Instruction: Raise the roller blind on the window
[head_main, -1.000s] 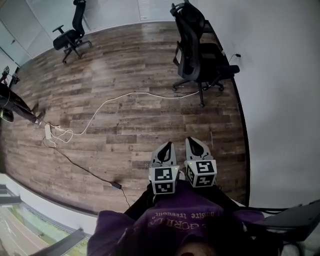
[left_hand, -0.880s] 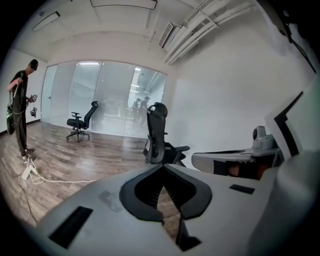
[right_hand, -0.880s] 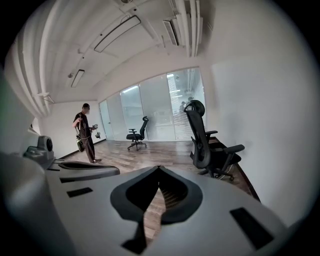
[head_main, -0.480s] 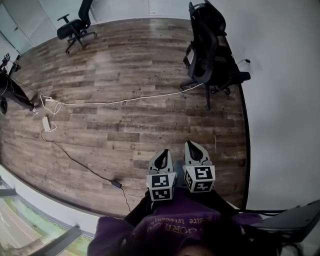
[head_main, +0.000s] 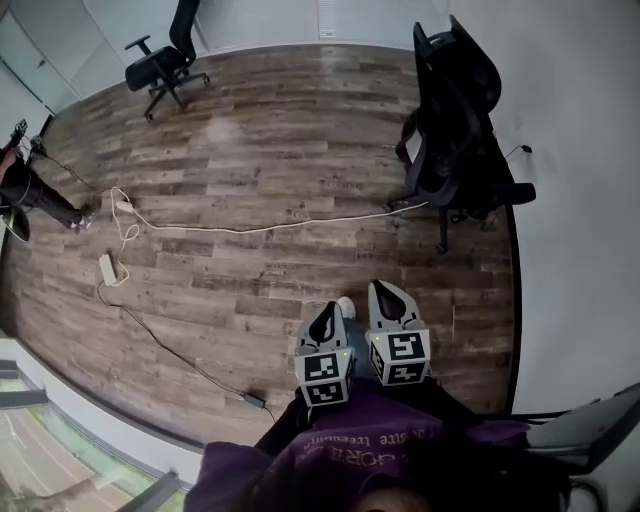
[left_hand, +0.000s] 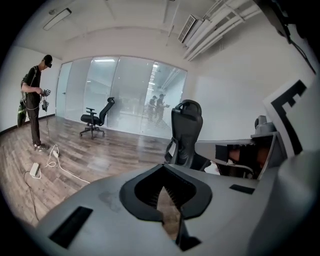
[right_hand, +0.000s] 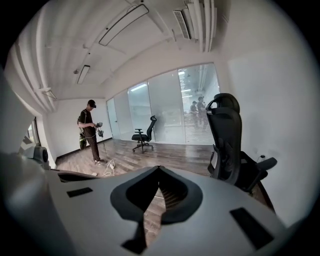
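Pale window glass (head_main: 45, 455) sits at the lower left edge; I can't make out the blind itself. Grey left gripper (head_main: 329, 312) and right gripper (head_main: 389, 293) hover side by side above the brown plank floor (head_main: 250, 150), jaws pinched together, empty.

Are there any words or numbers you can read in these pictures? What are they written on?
No text here can be read for sure.
Purple top: a light print runs across it, upside down in the head view, too blurred to read.
Left cube and right cube: only black-and-white square patterns, no letters or numbers.
Floor, chairs, walls: no writing shows in any view.
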